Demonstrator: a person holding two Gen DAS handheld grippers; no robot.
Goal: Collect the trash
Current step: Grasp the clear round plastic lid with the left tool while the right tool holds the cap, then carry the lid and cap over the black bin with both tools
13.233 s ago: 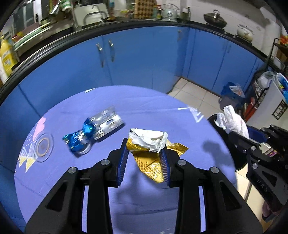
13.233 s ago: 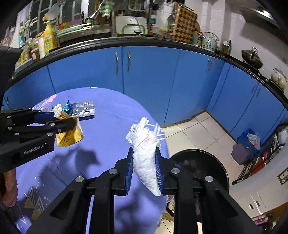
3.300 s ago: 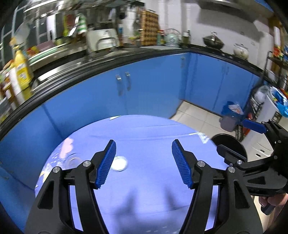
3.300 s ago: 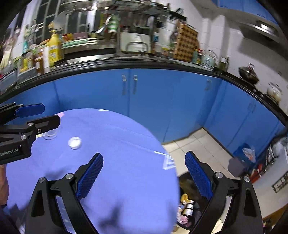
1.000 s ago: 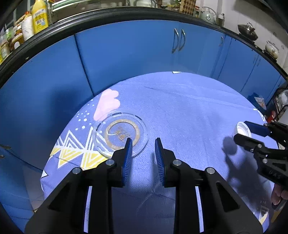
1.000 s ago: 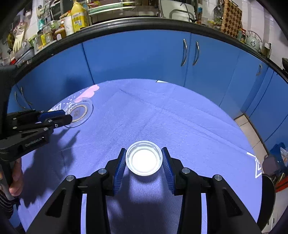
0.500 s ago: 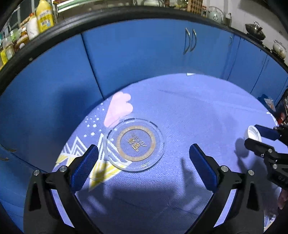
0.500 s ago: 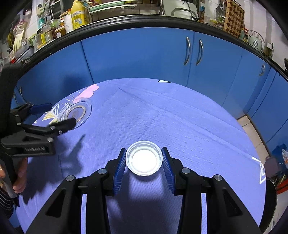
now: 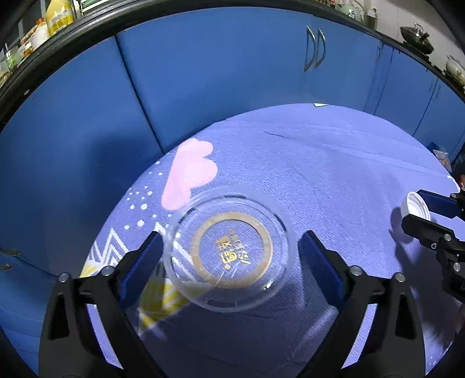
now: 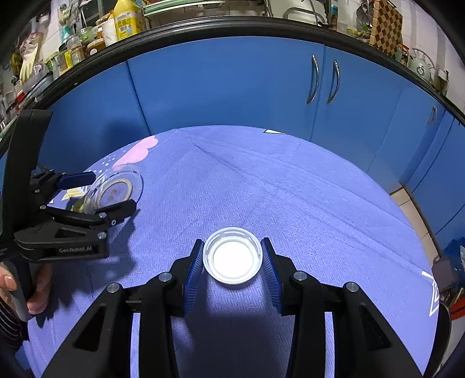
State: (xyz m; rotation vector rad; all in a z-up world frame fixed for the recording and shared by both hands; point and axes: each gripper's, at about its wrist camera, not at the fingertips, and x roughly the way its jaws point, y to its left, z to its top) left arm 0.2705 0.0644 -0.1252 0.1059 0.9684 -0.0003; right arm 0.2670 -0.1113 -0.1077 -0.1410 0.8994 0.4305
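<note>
A clear plastic lid [image 9: 229,299] with a gold ring print lies on the round table's purple cloth [image 9: 319,174]. My left gripper [image 9: 229,250] straddles it and its jaws are closing. The left pad is at the lid's rim and a narrow gap shows at the right pad. In the right wrist view the lid [image 10: 116,189] looks tilted between the left gripper [image 10: 108,191]. My right gripper [image 10: 232,247] is shut on a white round cap [image 10: 232,258], open side up, just above the cloth [image 10: 261,180]. That cap [image 9: 412,203] and the right gripper [image 9: 418,213] show at the left wrist view's right edge.
Blue cabinets [image 10: 232,87] curve behind the table under a counter crowded with bottles [image 10: 125,20]. A person's hand [image 10: 37,293] grips the left handle. A black bin rim [image 10: 444,331] and tiled floor [image 10: 407,197] lie off the table's right side.
The left gripper went from shut to wide open, dropped toward the clear lid, and now narrows around it. The right gripper kept its hold on the white cap and drifted slightly.
</note>
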